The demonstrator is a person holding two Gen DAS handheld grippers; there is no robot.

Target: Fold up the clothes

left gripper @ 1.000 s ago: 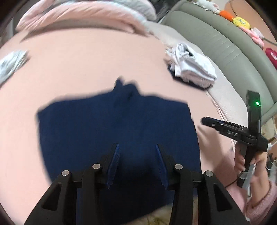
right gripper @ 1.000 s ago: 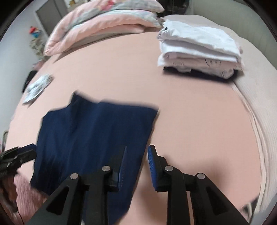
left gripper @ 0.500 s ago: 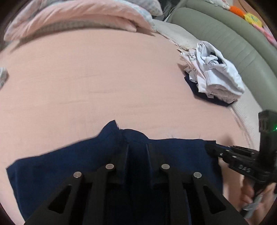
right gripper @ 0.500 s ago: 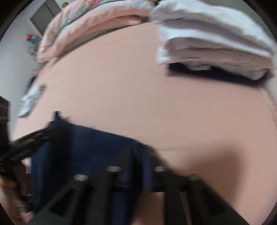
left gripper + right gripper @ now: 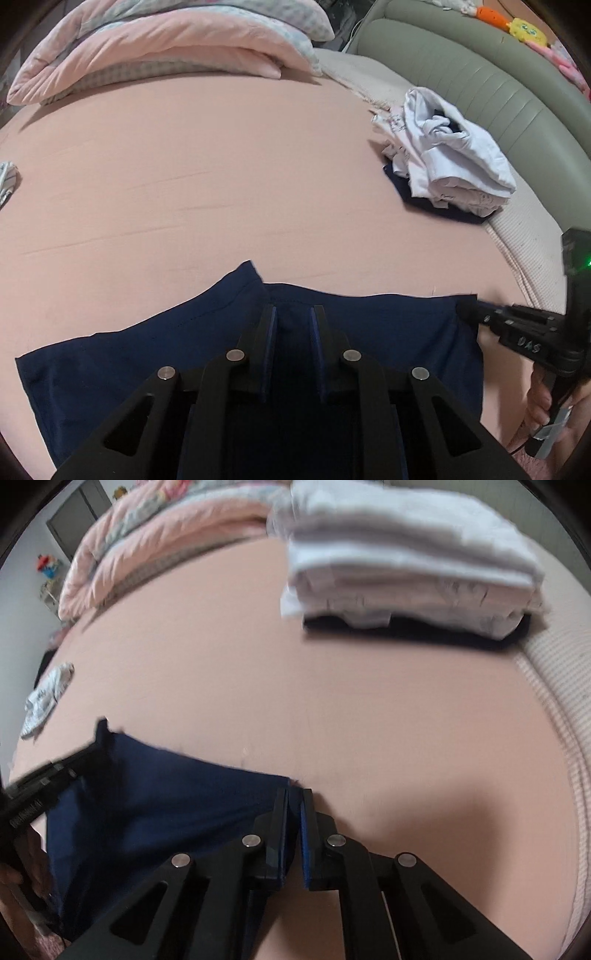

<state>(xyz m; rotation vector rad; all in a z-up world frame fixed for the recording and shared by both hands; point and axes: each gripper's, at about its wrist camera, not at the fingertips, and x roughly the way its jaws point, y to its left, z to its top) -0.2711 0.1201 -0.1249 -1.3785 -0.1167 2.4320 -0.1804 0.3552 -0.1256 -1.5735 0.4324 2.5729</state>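
A dark navy garment [image 5: 147, 354] lies flat on the pink bed near the front edge; it also shows in the right wrist view [image 5: 159, 805]. My left gripper [image 5: 293, 312] is low over the garment's far edge near the collar, its jaws a narrow gap apart with cloth between them. My right gripper [image 5: 294, 794] is nearly shut on the garment's far right corner; it shows from the side in the left wrist view [image 5: 466, 310]. The left gripper shows at the left in the right wrist view [image 5: 99, 747].
A stack of folded white clothes on a dark piece [image 5: 454, 162] sits at the far right of the bed, also in the right wrist view [image 5: 406, 561]. Pink bedding [image 5: 166, 48] is piled at the back. A small grey-white cloth [image 5: 48, 698] lies at the left. A green sofa [image 5: 480, 70] borders the right.
Both grippers have dropped down to the garment's far edge and narrowed their jaws. The left closed around the collar area, the right onto the far right corner.
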